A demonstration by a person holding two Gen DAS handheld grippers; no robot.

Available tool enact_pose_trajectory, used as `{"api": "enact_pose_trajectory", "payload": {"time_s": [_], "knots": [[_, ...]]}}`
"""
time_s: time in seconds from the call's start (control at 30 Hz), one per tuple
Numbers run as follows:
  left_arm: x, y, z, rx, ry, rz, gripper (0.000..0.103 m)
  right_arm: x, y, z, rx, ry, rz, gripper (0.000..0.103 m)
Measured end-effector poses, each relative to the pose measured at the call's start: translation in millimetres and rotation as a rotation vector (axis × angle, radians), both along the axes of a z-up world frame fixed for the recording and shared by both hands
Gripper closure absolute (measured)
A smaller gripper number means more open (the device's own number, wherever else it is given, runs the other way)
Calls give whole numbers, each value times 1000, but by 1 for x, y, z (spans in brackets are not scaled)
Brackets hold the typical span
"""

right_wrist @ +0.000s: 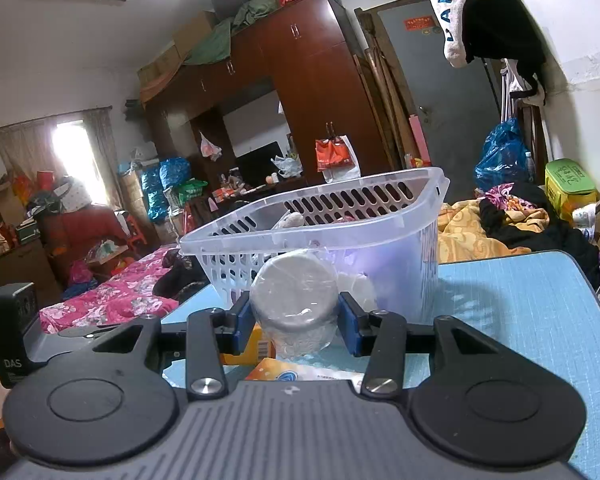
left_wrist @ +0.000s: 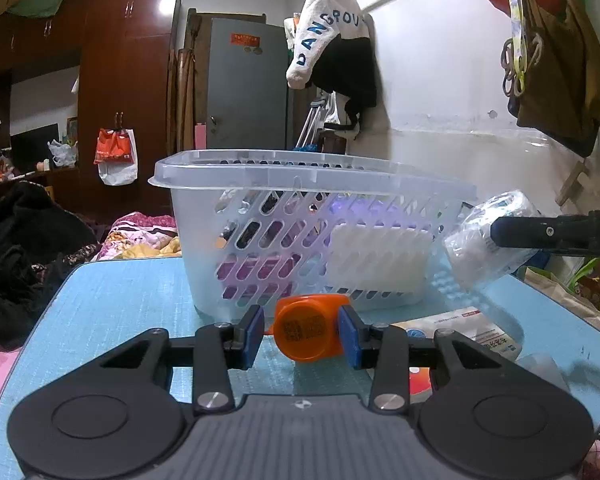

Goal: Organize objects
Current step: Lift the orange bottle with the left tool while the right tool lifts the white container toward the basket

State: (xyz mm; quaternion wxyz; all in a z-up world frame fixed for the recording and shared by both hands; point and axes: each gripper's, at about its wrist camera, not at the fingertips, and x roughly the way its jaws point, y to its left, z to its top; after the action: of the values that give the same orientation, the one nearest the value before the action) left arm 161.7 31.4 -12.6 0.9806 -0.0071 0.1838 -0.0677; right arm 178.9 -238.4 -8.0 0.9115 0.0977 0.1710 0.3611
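The left gripper has an orange bottle lying on its side between its blue pads. The right-hand pad touches the bottle; a narrow gap shows at the left-hand pad, so the grip does not look complete yet. The bottle rests on the blue desk just in front of the clear slotted basket, near the middle of the desk. Its round end faces the camera and carries a printed code label.

To do this step well, I judge the pads should settle squarely on the bottle's sides before any lift, since a smooth round body can roll or twist out. Then it has to rise above the basket rim before moving over it.

The right gripper is clamped on a white roll in clear wrap, held just in front of the basket's near wall. In the left view the same roll hangs beside the basket's right end. Paper packets lie on the desk below it.
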Motion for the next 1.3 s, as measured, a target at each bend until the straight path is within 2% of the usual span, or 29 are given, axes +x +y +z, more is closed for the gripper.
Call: {"api": "enact_pose_trajectory", "payload": {"time_s": [0.2, 0.67, 0.87, 1.0, 1.13, 1.3], "knots": [[-7, 5, 12, -28, -36, 6, 59, -6, -3, 5, 9, -23, 8, 55], [-8, -7, 51, 16, -70, -3, 60, -9, -1, 27, 6, -66, 21, 55], [-9, -10, 87, 25, -123, -8, 60, 1, 2, 54, 0, -88, 10, 55], [3, -12, 120, 25, -145, -6, 60, 15, 14, 72, -35, -113, -15, 55], [29, -19, 146, 56, -153, 12, 60, 40, 29, 84, -81, -125, -52, 55], [71, -21, 155, 73, -135, 55, 60, 64, 49, 82, -135, -137, -52, 55]]}}
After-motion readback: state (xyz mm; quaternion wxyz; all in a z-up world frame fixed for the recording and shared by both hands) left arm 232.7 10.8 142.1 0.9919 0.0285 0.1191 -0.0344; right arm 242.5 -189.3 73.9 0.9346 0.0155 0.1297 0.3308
